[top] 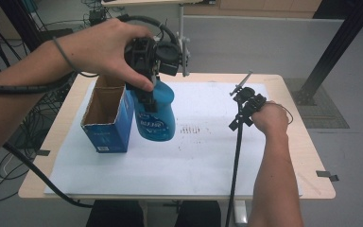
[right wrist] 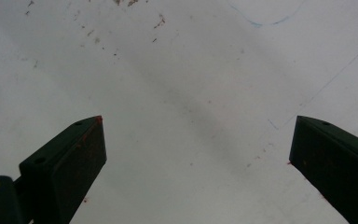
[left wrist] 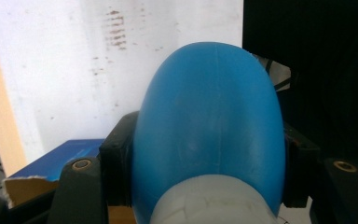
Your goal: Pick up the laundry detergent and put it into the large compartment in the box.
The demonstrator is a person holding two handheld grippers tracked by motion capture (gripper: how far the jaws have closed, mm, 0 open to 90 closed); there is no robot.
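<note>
Bottle [top: 157, 116], blue, hangs just beside open box [top: 105, 116] over white mat [top: 208, 151] on table [top: 302, 142]; L gripper [top: 146, 90] jaws pinch it near its white neck. R gripper [top: 246, 101] at mat's right w/ jaws spread, nothing between them.

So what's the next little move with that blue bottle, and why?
Probably carry the blue bottle sideways, clear of the open box, then lower it onto the white mat. The left claw grips it near its top, and it hangs beside the box. The right claw stands open, holding nothing, over bare mat.
</note>
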